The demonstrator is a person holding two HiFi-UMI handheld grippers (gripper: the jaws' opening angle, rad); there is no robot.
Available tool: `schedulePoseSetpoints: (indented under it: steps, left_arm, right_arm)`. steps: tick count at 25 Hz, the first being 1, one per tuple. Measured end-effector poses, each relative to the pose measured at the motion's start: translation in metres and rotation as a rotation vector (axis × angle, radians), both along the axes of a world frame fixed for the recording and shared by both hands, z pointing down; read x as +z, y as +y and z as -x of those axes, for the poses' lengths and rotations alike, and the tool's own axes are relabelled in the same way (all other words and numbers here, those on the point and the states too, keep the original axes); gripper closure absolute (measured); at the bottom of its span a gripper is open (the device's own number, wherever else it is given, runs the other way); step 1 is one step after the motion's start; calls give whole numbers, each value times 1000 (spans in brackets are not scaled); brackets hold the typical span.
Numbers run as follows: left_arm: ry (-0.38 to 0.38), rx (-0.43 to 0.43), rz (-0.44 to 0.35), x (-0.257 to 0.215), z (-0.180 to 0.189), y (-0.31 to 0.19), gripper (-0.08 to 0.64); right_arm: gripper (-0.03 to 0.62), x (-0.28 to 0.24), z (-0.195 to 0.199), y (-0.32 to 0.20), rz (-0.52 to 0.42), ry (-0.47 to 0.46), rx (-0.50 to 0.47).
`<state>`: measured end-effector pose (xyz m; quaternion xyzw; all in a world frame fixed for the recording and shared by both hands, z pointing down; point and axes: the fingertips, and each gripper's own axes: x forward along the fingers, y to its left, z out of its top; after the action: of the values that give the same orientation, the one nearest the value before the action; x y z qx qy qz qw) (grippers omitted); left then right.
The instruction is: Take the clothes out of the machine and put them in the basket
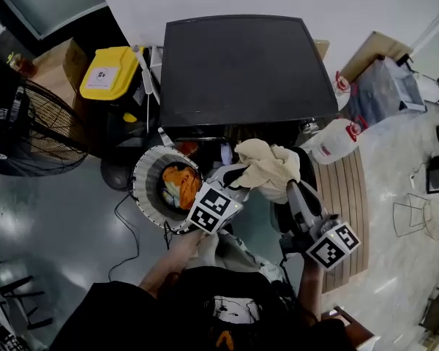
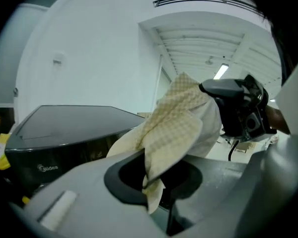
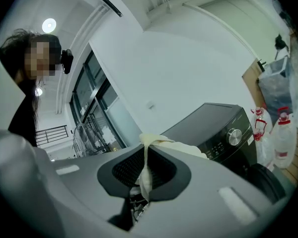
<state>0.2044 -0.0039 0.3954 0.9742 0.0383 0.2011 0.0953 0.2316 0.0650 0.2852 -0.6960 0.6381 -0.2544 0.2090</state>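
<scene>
Count: 1 washing machine (image 1: 241, 64), 1 round basket (image 1: 140, 181), 1 cream checked cloth (image 1: 267, 168), 1 orange garment (image 1: 179, 185) lying in the basket, 2 grippers, 2 jugs (image 3: 284, 138) w/ red caps right of the machine, 1 fan (image 1: 29, 123), 1 yellow-lidded bin (image 1: 110, 72). The cloth is hanging up in the air btwn both grippers, in front of the machine's front edge and just right of the basket; can't tell if it's touching the machine. The left gripper (image 2: 156, 182) is pinching one edge of it: jaws nearly together, fabric trapped btwn them and fanning up and away past the tips. The right gripper (image 3: 144, 175) is doing the same on another part: jaws nearly closed, a thin fold clamped in the slot, the rest bunching just beyond the tips. Both are pointing toward the machine w/ the cloth bunching btwn the two tips. The basket is standing on the floor by the machine's left front corner, beside the left gripper.
</scene>
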Motion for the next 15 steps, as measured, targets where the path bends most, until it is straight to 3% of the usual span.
schedulePoseSetpoints:
  steps: [5, 10, 15]
  left_arm:
    - [80, -67, 28, -33, 22, -10, 506]
    - [161, -89, -5, -73, 38, -14, 506]
    - [214, -141, -51, -105, 60, -21, 508]
  right_arm:
    - [546, 6, 3, 3, 5, -12, -17]
    - [546, 10, 14, 0, 6, -24, -53]
    - [546, -11, 31, -10, -58, -29, -117]
